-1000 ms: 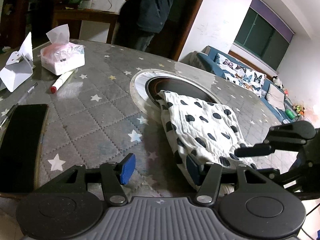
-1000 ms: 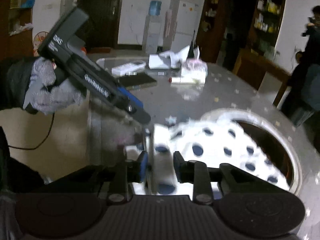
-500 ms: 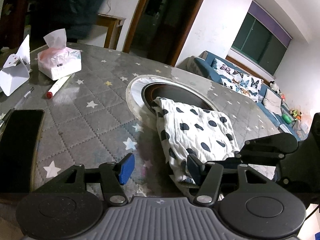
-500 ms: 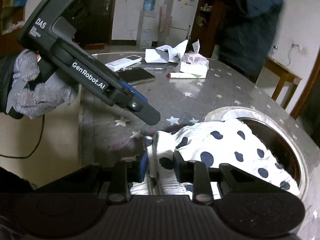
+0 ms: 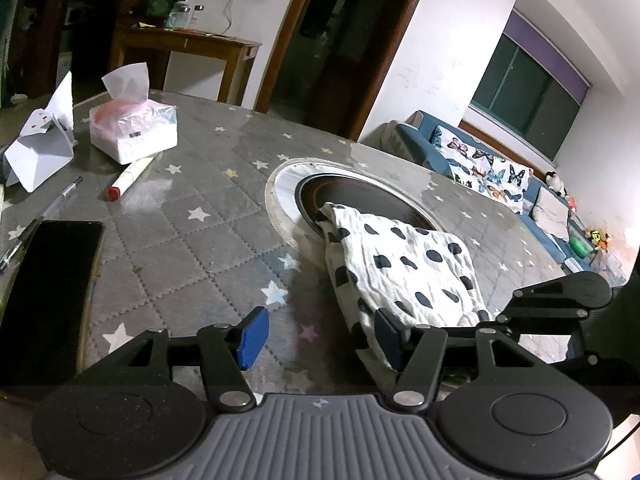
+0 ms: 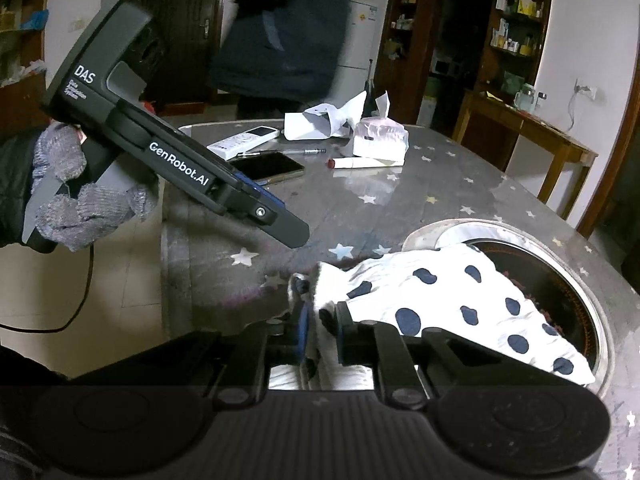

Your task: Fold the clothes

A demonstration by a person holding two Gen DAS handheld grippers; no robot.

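A white cloth with dark spots [image 5: 400,256] lies folded on the grey star-patterned table [image 5: 192,248], its far end over a round sunken burner [image 5: 360,188]. My left gripper [image 5: 320,336] is open, with the cloth's near corner against the inner side of its right finger. In the right wrist view the right gripper [image 6: 320,328] is closing, and the cloth's [image 6: 440,292] bunched edge is pinched between its pads. My left gripper [image 6: 288,232] hovers above the table to the cloth's left, held by a gloved hand [image 6: 76,208]. The right gripper [image 5: 500,306] reaches in at the cloth's right corner.
A phone [image 5: 44,288], a pen [image 5: 40,220], a red-capped marker [image 5: 132,174], a tissue pack [image 5: 132,132] and folded paper [image 5: 40,148] lie on the table's left. A person in a dark jacket [image 6: 280,28] stands behind the table. A blue sofa [image 5: 480,160] stands by the far wall.
The right gripper's jaws have narrowed onto the cloth's edge. The person behind the table has walked out of the left wrist view. My left gripper has stayed put.
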